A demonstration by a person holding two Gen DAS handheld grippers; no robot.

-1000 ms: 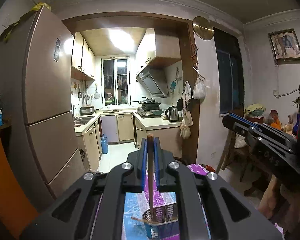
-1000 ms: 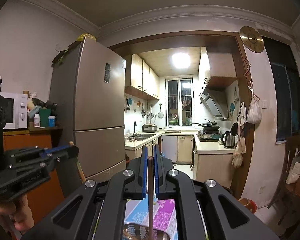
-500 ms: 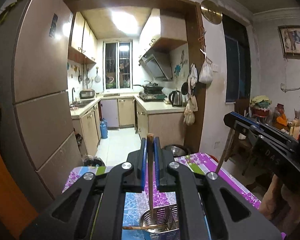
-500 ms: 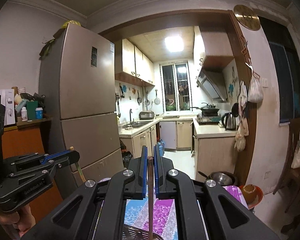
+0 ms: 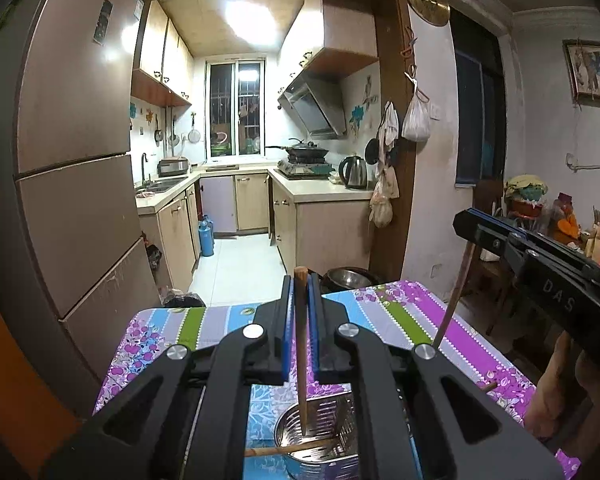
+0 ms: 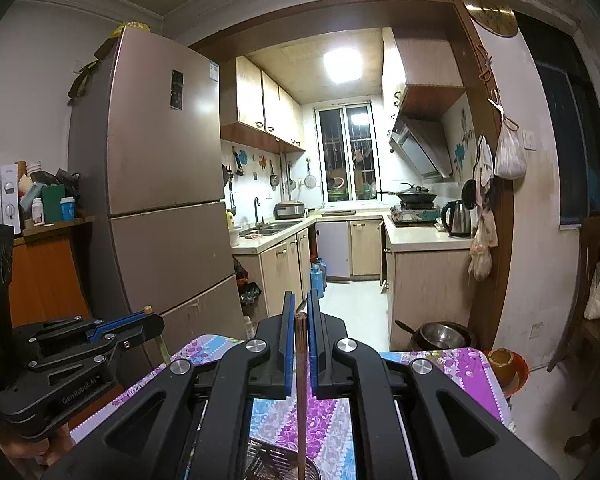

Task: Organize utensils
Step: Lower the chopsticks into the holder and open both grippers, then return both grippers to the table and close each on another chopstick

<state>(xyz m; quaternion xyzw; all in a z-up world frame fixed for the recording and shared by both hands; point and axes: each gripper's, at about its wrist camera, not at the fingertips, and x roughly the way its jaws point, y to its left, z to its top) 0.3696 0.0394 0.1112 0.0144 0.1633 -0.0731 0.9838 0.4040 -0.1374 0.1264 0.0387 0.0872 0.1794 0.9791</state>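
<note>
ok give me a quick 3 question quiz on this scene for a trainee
1. True or false: the left gripper is shut on a wooden chopstick.
2. Which container does that chopstick's lower tip hang over? A) steel utensil holder B) kettle C) microwave
3. Fill in: the right gripper holds a ____.

Key: 1 true; 2 A; 3 chopstick.
</note>
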